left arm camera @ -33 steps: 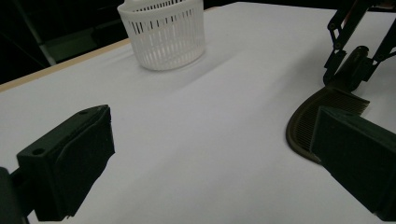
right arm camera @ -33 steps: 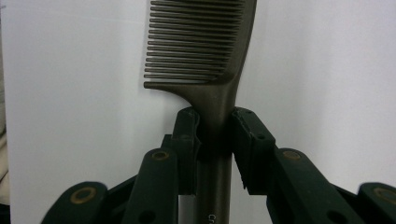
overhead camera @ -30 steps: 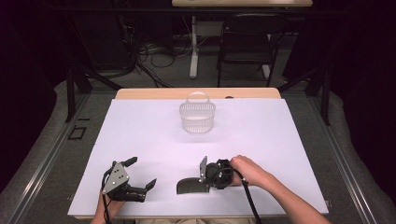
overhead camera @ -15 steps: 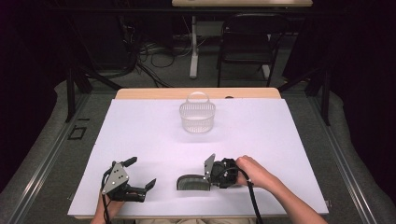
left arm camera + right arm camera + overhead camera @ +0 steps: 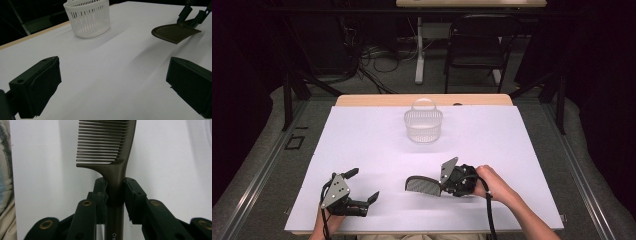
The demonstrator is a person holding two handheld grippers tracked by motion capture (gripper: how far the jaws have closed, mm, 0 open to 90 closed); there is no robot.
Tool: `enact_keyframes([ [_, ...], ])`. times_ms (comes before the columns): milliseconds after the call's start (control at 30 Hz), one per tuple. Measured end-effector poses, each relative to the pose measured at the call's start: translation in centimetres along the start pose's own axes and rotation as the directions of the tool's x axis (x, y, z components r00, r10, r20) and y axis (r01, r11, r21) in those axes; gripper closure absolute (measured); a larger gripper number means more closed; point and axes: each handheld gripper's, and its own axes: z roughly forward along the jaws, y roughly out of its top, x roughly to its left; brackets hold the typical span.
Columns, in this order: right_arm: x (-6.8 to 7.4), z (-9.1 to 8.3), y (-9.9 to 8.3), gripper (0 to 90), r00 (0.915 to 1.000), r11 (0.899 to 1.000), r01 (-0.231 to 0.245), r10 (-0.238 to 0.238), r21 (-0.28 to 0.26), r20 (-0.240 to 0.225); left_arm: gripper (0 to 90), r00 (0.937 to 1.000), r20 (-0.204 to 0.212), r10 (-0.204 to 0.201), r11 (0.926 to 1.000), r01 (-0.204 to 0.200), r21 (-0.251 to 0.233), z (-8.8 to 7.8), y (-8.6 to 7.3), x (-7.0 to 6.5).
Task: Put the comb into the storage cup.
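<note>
The comb [image 5: 110,152] looks like dark brown plastic, smooth with a faint sheen on its handle and fine, even teeth. The basket [image 5: 423,125], at 12 o'clock on the counter [image 5: 362,150], is white plastic moulded in thin ribs, semi-glossy. The counter wears a matt white sheet, smooth and paper-like, with a pale wooden edge along its far side. The right gripper [image 5: 115,192] is matt black plastic with brass-coloured rivets at its links; a grey metal-looking plate sits on top. The left gripper [image 5: 112,85] has matt black pads, slightly grainy.
</note>
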Motion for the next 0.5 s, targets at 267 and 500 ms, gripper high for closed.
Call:
enact_keyframes([
  [267,-0.32,-0.69,-0.47,72.5,0.9989,0.998,-0.047,0.047,-0.032,0.008,0.0,1.0000,0.001,-0.002,1.0000,0.002,-0.001,-0.04,0.00,0.04],
  [500,-0.61,-1.07,-1.06,72.5,0.9966,0.995,-0.080,0.081,-0.051,0.014,0.0,1.0000,0.003,-0.001,1.0000,0.001,-0.002,0.00,-0.01,0.06],
])
